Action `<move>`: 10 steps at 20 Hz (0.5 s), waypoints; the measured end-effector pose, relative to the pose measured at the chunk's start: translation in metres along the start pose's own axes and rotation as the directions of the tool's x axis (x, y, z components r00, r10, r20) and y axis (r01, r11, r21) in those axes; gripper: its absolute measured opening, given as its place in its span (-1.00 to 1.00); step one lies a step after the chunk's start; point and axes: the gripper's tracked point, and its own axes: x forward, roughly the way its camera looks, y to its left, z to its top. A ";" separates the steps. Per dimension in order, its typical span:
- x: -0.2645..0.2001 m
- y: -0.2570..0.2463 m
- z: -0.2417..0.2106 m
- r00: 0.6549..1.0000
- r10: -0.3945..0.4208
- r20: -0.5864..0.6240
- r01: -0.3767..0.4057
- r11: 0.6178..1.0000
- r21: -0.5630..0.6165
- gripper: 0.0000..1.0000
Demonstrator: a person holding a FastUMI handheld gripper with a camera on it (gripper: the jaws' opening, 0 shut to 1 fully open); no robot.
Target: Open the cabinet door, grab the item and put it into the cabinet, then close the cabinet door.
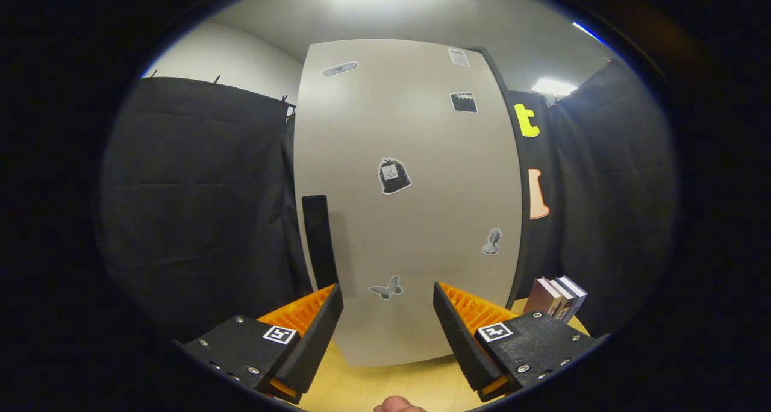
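Note:
A tall pale cabinet (409, 207) stands on a wooden tabletop (391, 385) straight ahead of my fingers, its door closed and dotted with small stickers. A dark vertical handle (319, 240) runs along the door's left edge, just above my left fingertip. My gripper (388, 297) is open with nothing between its fingers, close in front of the door's lower part. A few upright books (557, 297) stand to the right of the cabinet, beyond my right finger.
Black cloth walls close the booth on the left and right of the cabinet. A fingertip of a person (397, 405) shows below the fingers. The tabletop runs from the cabinet's foot toward me.

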 end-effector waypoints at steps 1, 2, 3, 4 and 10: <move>0.000 0.003 -0.001 1.000 0.013 -0.002 -0.013 1.000 -0.001 0.87; 0.001 0.006 -0.003 1.000 0.021 -0.003 -0.021 1.000 -0.006 0.87; 0.000 0.007 -0.005 1.000 0.029 -0.004 -0.029 1.000 -0.013 0.87; 0.000 0.008 -0.007 1.000 0.031 -0.004 -0.031 0.999 -0.015 0.87; 0.002 0.009 -0.012 0.999 0.034 -0.015 -0.034 0.999 -0.005 0.87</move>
